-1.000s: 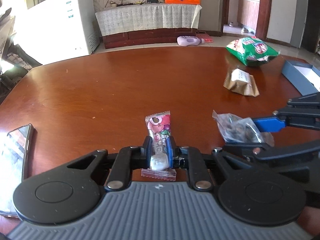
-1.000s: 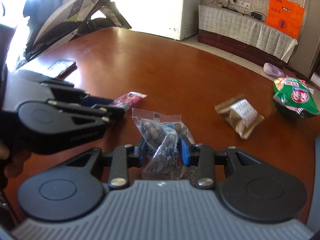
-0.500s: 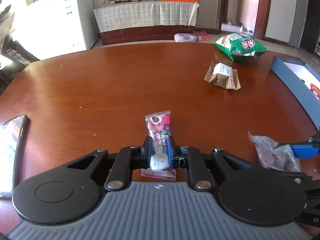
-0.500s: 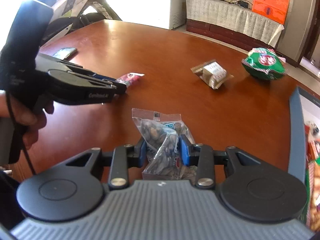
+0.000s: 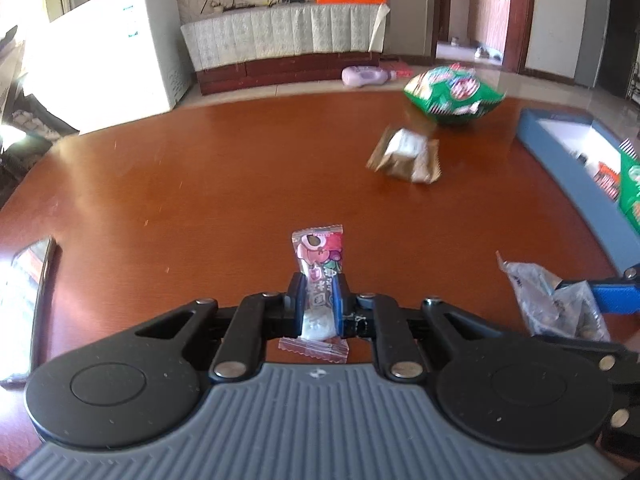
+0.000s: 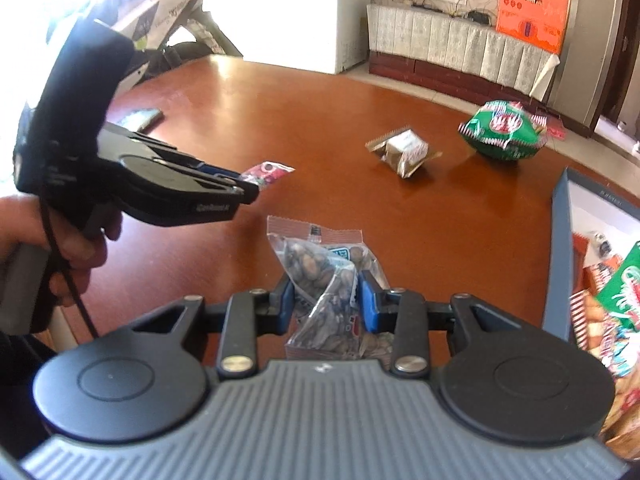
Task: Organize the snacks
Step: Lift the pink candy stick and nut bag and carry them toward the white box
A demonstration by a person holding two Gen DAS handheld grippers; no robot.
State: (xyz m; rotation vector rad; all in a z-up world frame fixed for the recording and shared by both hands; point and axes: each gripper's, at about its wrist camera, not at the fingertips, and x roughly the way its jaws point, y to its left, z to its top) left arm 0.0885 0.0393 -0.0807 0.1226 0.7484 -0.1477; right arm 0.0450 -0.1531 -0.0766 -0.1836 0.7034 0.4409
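My left tongs (image 5: pixel 318 300) pinch a pink candy (image 5: pixel 319 264), my right tongs (image 6: pixel 326 300) a seed bag (image 6: pixel 326 276); both tilt downward above the worktop (image 5: pixel 200 184). My left hand (image 6: pixel 60 240) grips its handle. The blue box (image 6: pixel 560 248) lies right.

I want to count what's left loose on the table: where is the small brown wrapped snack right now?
The small brown wrapped snack lies on the wooden table, right of centre in both wrist views, just in front of the green snack bag.
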